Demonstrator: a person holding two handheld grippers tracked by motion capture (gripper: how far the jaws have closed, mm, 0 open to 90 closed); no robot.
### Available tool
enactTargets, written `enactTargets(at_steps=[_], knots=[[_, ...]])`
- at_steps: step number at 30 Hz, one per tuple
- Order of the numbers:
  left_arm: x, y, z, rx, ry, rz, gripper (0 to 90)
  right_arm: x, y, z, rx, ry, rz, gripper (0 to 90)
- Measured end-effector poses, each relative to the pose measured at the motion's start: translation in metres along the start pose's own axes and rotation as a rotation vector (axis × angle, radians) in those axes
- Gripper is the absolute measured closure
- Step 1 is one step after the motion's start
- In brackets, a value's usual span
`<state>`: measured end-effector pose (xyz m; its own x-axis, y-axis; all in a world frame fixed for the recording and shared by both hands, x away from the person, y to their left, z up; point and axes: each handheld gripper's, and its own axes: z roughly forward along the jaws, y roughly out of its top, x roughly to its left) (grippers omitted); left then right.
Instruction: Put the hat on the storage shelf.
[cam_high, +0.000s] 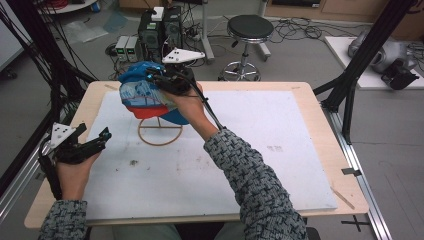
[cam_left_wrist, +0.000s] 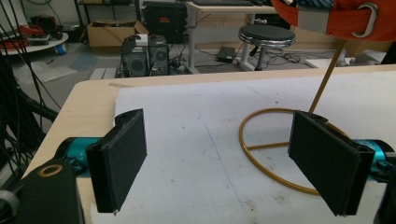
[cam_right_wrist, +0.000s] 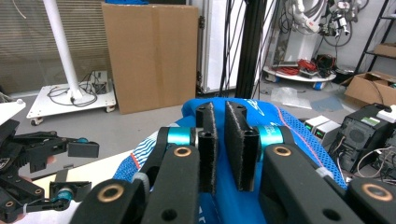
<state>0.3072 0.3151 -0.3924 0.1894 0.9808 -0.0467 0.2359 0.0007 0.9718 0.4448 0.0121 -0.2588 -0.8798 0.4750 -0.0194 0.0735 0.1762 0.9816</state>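
Right gripper (cam_high: 156, 76): we see it on top of the cap (cam_high: 145, 95), its jaws drawn nearly together; in the right gripper view (cam_right_wrist: 219, 147) a thin gap stays between the pads, and we cannot tell whether any fabric is pinched there.
Cap: blue with an orange underside, directly under the right gripper and perched on the stand (cam_high: 160, 131).
Stand: a gold wire ring with an upright rod; in the left gripper view (cam_left_wrist: 271, 149) we see it just ahead of the left jaws, toward their right.
Left gripper (cam_high: 102, 136): we hold it low and well apart from the cap, jaws spread wide with nothing between them (cam_left_wrist: 224, 163).
Mat (cam_high: 280, 150): white, beneath both grippers.
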Motion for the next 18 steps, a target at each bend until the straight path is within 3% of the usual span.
enactTargets(at_steps=[11,18], knots=[[-0.0001,-0.0001,0.0003,0.004,-0.001,-0.001,19.6,-0.0035,0.0024,-0.0047,-0.016,-0.015,0.012,70.4],[-0.0002,-0.0001,0.0001,0.005,-0.002,0.002,19.6,-0.0035,0.0022,-0.0046,-0.017,-0.018,0.016,69.6]])
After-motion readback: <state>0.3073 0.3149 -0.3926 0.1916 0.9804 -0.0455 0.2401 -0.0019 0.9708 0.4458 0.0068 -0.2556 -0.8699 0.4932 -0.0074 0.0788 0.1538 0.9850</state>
